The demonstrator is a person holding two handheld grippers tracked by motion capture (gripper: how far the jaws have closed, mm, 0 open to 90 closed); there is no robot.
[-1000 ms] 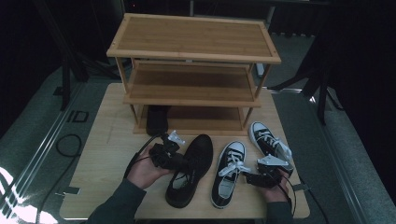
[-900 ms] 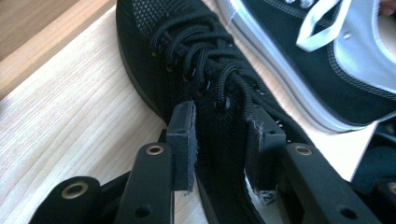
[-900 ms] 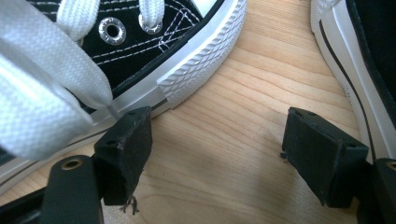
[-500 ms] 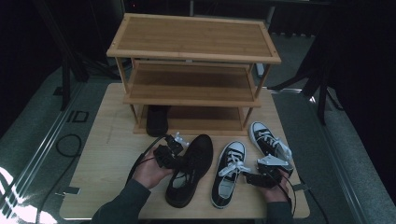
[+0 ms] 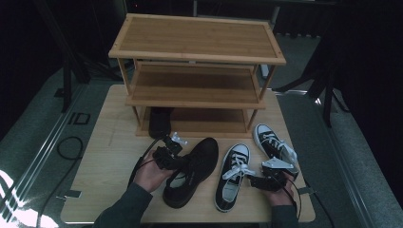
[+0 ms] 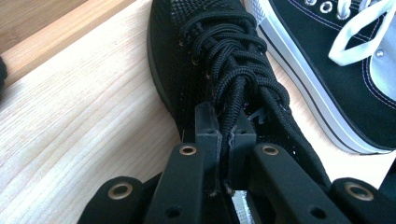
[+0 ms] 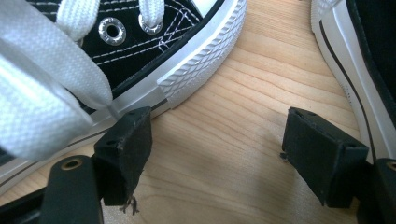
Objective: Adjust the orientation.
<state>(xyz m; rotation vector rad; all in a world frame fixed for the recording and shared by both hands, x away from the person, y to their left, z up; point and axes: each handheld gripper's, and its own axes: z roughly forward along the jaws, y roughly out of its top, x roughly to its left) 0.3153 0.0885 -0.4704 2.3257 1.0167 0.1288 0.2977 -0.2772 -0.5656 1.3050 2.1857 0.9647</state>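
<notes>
Black shoe (image 5: pixel 191 172): black mesh upper, black laces.
Sneakers (image 5: pixel 233 176): black canvas, white laces, white ribbed sole with a thin black stripe, silver eyelets.
Rack (image 5: pixel 197 47): honey-brown wood, fine straight grain.
Table (image 5: pixel 109 156): pale wood, wavy grain.
Left gripper (image 6: pixel 224 140): black, brass-coloured rivets.
Right gripper (image 7: pixel 215 149): black.

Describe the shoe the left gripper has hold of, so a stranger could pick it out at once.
In front of the three-tier wooden shoe rack, three shoes lie on the table. The black mesh shoe is the leftmost, with the left gripper, whose jaws have just been closing, pinched on its laces. Unlike the two black canvas sneakers beside it, it has black laces and no white sole.
</notes>
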